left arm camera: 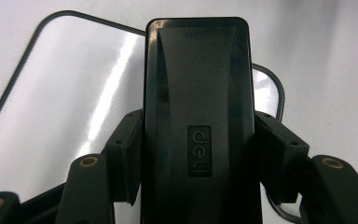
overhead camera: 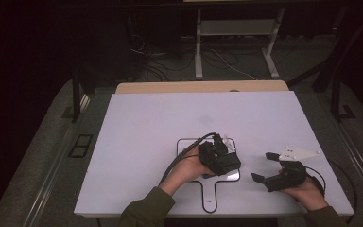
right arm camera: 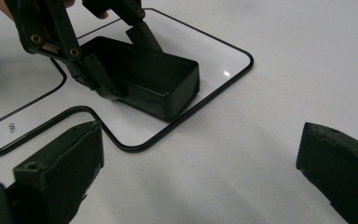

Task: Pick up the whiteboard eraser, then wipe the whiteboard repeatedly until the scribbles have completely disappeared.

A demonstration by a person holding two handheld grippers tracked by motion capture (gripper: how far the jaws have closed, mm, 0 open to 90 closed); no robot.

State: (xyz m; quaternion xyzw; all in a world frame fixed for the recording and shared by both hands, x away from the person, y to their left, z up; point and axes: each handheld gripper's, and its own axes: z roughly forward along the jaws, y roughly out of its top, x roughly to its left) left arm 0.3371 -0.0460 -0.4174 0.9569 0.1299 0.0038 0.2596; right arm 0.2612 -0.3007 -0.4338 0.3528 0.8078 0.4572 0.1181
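1. A black oblong plastic box with a raised "deli" badge [left arm camera: 198, 116] sits clamped between the two pads of the left gripper [overhead camera: 223, 157], one pad pressing on each long side.
2. In the right gripper view the black oblong plastic box [right arm camera: 144, 79] rests on a glossy white paddle-shaped board with a thin black outline [right arm camera: 214, 60], near the board's rounded corner, with its far end under the left gripper [right arm camera: 105, 77].
3. The high view puts this glossy white paddle-shaped board [overhead camera: 185, 144] near the middle of the front half of the white rectangular worktop [overhead camera: 146, 123], its narrow handle pointing towards the person's edge.
4. The person's left hand [overhead camera: 189, 169] holds the left gripper from behind, with an olive sleeve [overhead camera: 146, 210] at the bottom edge.
5. The right gripper [overhead camera: 264, 166] lies well apart to the right of the board, released, its jaws standing wide with nothing between them.
6. The person's right hand [overhead camera: 307, 191] cradles it low over the bare worktop.
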